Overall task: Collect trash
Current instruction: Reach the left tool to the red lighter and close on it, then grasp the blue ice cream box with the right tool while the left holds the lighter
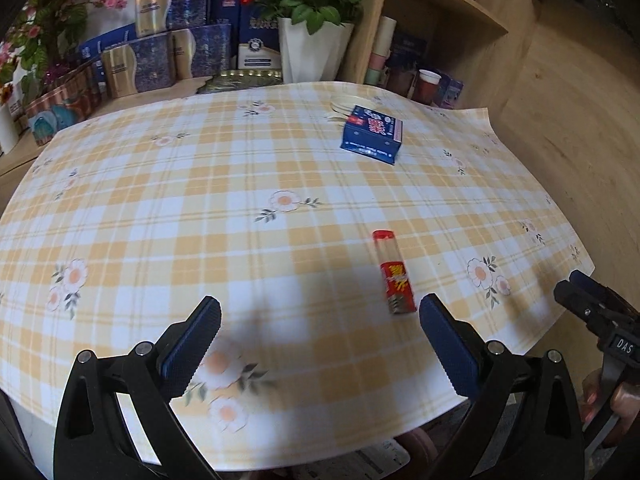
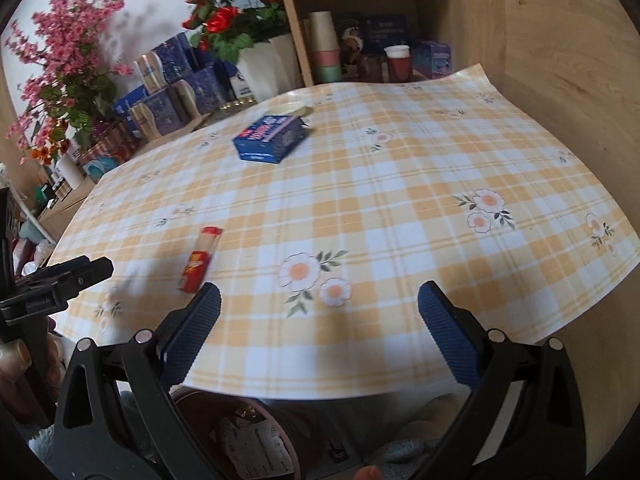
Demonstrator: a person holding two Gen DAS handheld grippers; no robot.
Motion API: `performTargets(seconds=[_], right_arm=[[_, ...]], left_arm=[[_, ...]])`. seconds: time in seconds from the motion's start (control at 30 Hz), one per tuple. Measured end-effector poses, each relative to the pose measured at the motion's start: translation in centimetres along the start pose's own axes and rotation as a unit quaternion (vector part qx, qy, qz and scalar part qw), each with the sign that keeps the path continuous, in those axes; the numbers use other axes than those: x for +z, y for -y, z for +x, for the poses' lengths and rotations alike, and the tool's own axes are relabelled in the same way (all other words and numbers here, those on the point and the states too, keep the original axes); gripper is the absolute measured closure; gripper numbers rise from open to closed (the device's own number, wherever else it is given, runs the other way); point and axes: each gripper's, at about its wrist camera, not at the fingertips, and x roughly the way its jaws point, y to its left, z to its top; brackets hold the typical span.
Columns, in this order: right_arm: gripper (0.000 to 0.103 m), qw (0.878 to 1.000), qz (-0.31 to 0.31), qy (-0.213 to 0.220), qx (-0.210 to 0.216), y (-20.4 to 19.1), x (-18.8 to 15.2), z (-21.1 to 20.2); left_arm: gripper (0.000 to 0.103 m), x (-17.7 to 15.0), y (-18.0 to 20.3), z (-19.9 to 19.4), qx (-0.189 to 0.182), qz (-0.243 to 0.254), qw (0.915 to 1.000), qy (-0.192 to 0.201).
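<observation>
just beyond left hand-held gripper [image 1: 320, 344]: red packet [image 1: 394, 272]

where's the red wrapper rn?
Red wrapper lies flat on the checked tablecloth near its front edge, between the two open grippers, just ahead of the left gripper; the blue box sits farther back.

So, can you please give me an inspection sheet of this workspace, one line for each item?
Surface: table under a yellow checked cloth with flower prints, lying flat.
Job's things: red packet lying near the front; blue box farther back, apart from it.
Clutter: a pale ring-shaped thing just behind the blue box, unclear what.
Grippers: left gripper open and empty; right gripper open and empty, both above the near edge.
Cables: nothing seen.
Surroundings: red roses in a white pot, pink flowers, blue gift boxes, wooden shelf with cups; a bin with rubbish below the table edge.
</observation>
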Motion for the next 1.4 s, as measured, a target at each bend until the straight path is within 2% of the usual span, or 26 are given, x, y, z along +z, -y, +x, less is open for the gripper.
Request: performTargets(seconds=[0.1, 0.17, 0.23, 0.3, 0.43, 0.53, 0.7, 0.77, 0.87, 0.9, 0.93, 1.17, 1.4], right_arm=[[0.006, 1.000, 0.011, 0.000, -0.003, 0.8, 0.4, 0.8], [0.006, 1.000, 0.016, -0.003, 0.000, 1.1, 0.7, 1.3], [0.006, 1.000, 0.017, -0.005, 0.001, 1.3, 0.9, 1.7], [0.006, 1.000, 0.016, -0.006, 0.002, 1.3, 1.1, 2.1], [0.006, 1.000, 0.018, -0.007, 0.004, 1.5, 1.3, 2.4], [0.006, 1.000, 0.019, -0.011, 0.005, 1.6, 1.5, 2.8], [0.006, 1.000, 0.018, -0.020, 0.003, 1.6, 1.7, 3.2], [0.006, 1.000, 0.016, -0.018, 0.003, 1.5, 1.8, 3.1], [0.006, 1.000, 0.016, -0.015, 0.004, 1.5, 2.0, 3.0], [0.006, 1.000, 0.018, -0.015, 0.005, 1.5, 2.1, 2.9], [0.006, 1.000, 0.018, -0.015, 0.006, 1.5, 2.2, 2.9], [0.006, 1.000, 0.007, -0.014, 0.006, 1.2, 2.6, 2.1], [0.006, 1.000, -0.021, -0.022, -0.002, 0.6, 3.2, 2.1]], left_arm=[[0.006, 0.9, 1.4, 1.7, -0.002, 0.014, 0.9999, -0.008], [0.011, 1.4, 2.7, 2.9, 0.013, 0.040, 0.9990, -0.014], [0.021, 1.5, 3.8, 4.2, 0.019, 0.061, 0.9977, -0.026], [0.022, 1.6, 4.8, 5.6, 0.018, 0.071, 0.9965, -0.040], [0.028, 1.7, 6.1, 7.5, 0.028, 0.085, 0.9945, -0.054], [0.035, 1.8, 6.7, 8.6, 0.050, 0.098, 0.9920, -0.061], [0.037, 2.0, 6.3, 9.7, 0.051, 0.091, 0.9925, -0.064], [0.043, 2.1, 6.4, 9.7, 0.045, 0.097, 0.9923, -0.063], [0.062, 2.1, 6.9, 9.5, 0.031, 0.118, 0.9906, -0.061], [0.073, 2.1, 7.1, 9.5, 0.029, 0.124, 0.9900, -0.061], [0.075, 2.1, 7.1, 9.4, 0.028, 0.126, 0.9898, -0.062], [0.080, 2.4, 5.4, 8.7, 0.005, 0.083, 0.9946, -0.062], [0.080, 3.3, 2.2, 5.9, -0.013, 0.042, 0.9985, -0.032]])
